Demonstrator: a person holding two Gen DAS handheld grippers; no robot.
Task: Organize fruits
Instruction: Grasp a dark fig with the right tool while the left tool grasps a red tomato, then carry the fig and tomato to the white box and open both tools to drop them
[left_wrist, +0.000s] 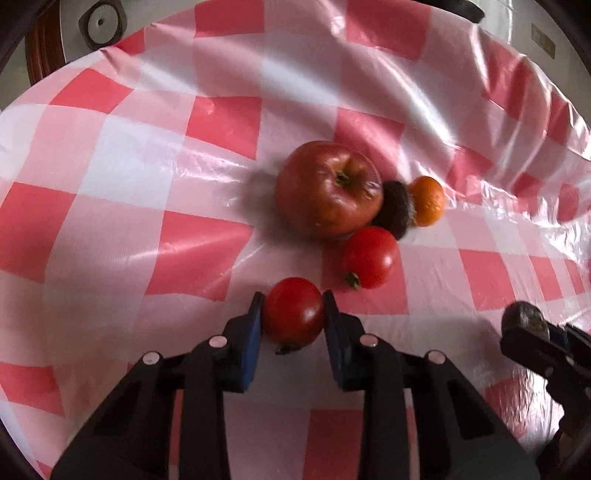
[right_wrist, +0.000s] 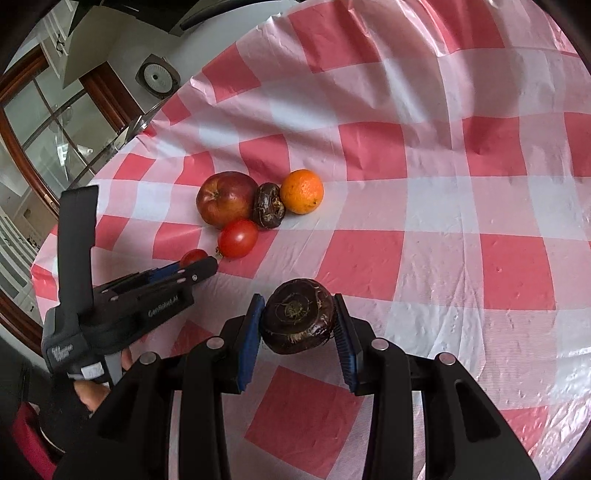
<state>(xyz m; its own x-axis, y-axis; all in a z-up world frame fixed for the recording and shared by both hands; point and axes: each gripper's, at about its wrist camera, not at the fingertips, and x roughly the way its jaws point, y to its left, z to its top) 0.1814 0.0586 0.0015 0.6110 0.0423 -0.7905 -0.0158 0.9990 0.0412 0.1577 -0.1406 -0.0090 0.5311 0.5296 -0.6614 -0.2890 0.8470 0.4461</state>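
Observation:
My left gripper (left_wrist: 293, 308) is shut on a red tomato (left_wrist: 293, 312), low over the cloth; both also show in the right wrist view, the gripper (right_wrist: 199, 267) and the tomato (right_wrist: 192, 256). Just ahead lie a second tomato (left_wrist: 369, 256), a red apple (left_wrist: 328, 190), a dark brown fruit (left_wrist: 397, 208) and an orange (left_wrist: 426, 201), clustered and touching. My right gripper (right_wrist: 299, 321) is shut on a larger dark brown fruit (right_wrist: 297, 319), nearer than the cluster; it shows at the right edge of the left wrist view (left_wrist: 524, 321).
A red-and-white checked plastic cloth (right_wrist: 443, 206) covers the round table. Its left edge (right_wrist: 110, 162) drops off near a wooden glass door (right_wrist: 48, 122). A round grey device (right_wrist: 157, 77) sits beyond the table's far edge.

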